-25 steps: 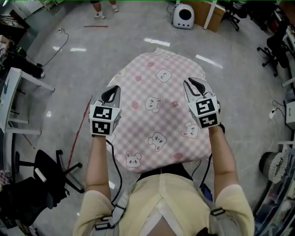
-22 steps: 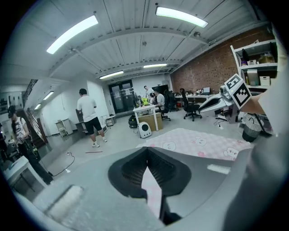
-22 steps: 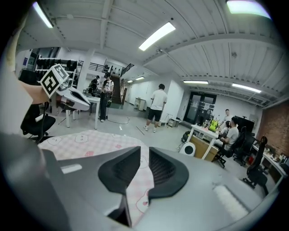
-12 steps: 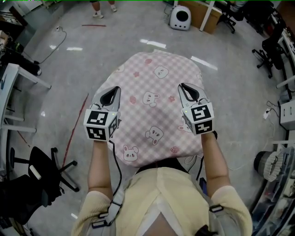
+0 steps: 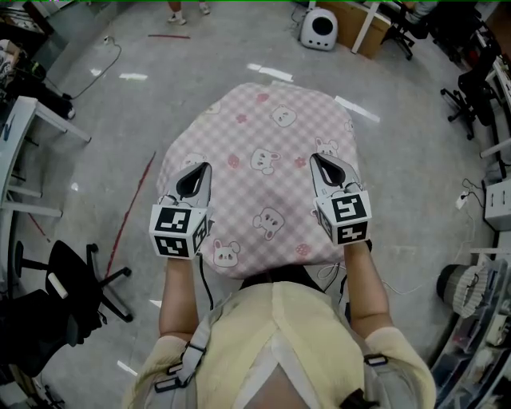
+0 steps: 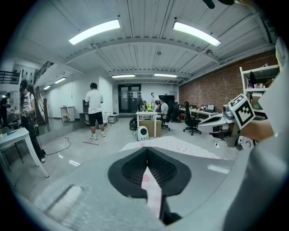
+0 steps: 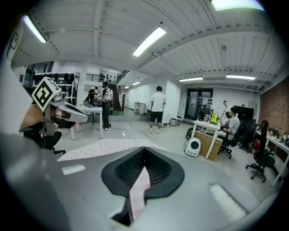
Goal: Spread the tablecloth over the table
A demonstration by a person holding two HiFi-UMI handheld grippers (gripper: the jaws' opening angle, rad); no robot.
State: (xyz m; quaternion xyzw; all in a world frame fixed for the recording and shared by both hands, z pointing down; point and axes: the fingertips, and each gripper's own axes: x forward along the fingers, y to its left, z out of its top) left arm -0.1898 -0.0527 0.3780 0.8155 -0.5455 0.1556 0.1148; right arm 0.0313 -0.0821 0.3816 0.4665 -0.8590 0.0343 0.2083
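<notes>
The pink checked tablecloth [image 5: 259, 164] with animal prints lies spread out flat in front of the person, and whatever is under it is hidden. My left gripper [image 5: 194, 174] holds its left edge and my right gripper [image 5: 325, 166] its right edge. In the left gripper view the left gripper [image 6: 146, 156] is shut, with a pink strip of the tablecloth [image 6: 152, 189] pinched between the jaws. In the right gripper view the right gripper [image 7: 144, 156] is likewise shut on a strip of the tablecloth [image 7: 137, 189]. Each gripper shows in the other's view.
A black office chair [image 5: 72, 291] stands at the lower left, beside a white table [image 5: 28, 120]. A white round device [image 5: 318, 28] and a cardboard box [image 5: 355, 20] sit at the far side. More chairs [image 5: 471, 88] crowd the right. A person [image 6: 95, 110] stands further off.
Both grippers have come back toward the person's body, drawing the tablecloth with them. The right gripper's jaws have closed fully on the cloth edge.
</notes>
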